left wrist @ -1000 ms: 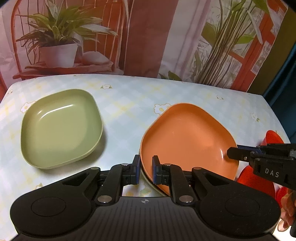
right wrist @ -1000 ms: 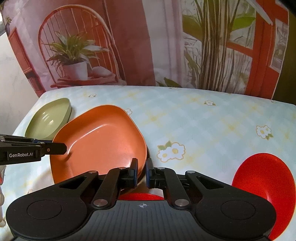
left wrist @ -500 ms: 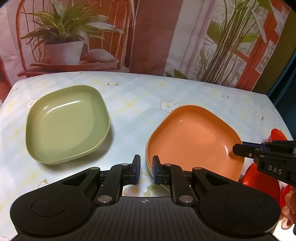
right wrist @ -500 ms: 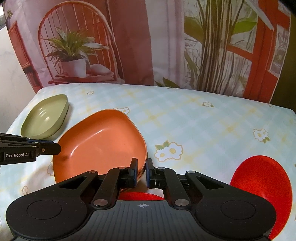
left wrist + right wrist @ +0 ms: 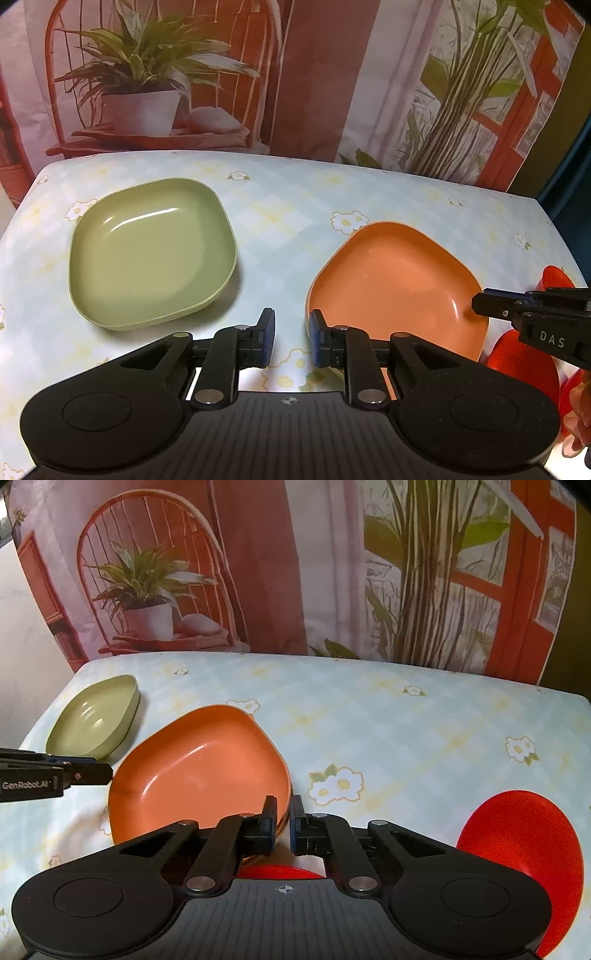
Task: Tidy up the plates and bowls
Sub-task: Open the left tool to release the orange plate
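An orange square plate point(image 5: 395, 284) lies flat on the flowered tablecloth; it also shows in the right wrist view point(image 5: 199, 771). A green square plate point(image 5: 147, 251) lies to its left, seen far left in the right wrist view point(image 5: 94, 718). My left gripper point(image 5: 289, 341) is open and empty, its right finger just beside the orange plate's near left rim. My right gripper point(image 5: 282, 825) is nearly closed with a narrow gap, empty, at the orange plate's right rim; it enters the left wrist view point(image 5: 476, 304) from the right.
A red round plate point(image 5: 521, 853) lies at the right near edge of the table, and another red piece point(image 5: 280, 872) shows under my right gripper. The table's far edge meets a printed backdrop of plants and a chair.
The orange plate has come down from a tilt to lie flat. My left gripper has opened, let go of its rim and drawn back slightly. My right gripper has opened a little.
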{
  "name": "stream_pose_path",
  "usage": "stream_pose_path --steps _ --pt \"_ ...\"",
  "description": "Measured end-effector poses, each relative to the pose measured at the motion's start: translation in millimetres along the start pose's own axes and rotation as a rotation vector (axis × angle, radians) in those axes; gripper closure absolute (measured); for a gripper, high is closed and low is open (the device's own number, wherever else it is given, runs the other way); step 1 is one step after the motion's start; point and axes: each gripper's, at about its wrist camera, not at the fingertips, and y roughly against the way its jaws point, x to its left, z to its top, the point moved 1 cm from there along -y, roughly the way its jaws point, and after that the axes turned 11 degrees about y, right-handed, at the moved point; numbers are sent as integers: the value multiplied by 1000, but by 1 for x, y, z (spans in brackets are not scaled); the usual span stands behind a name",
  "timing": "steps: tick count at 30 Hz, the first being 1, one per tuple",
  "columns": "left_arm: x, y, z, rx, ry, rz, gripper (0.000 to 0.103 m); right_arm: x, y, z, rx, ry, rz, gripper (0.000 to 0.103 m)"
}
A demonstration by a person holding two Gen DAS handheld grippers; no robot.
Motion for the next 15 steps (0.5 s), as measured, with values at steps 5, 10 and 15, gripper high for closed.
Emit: stream_pose_path --steps 5,10,15 --pt "2 2 1 -5 10 4 82 1 -3 -1 3 -6 -3 97" --pt "15 16 11 -21 17 -5 79 2 2 4 -10 -13 -2 83" --pt "53 42 36 -90 59 24 65 14 11 27 -64 16 30 82"
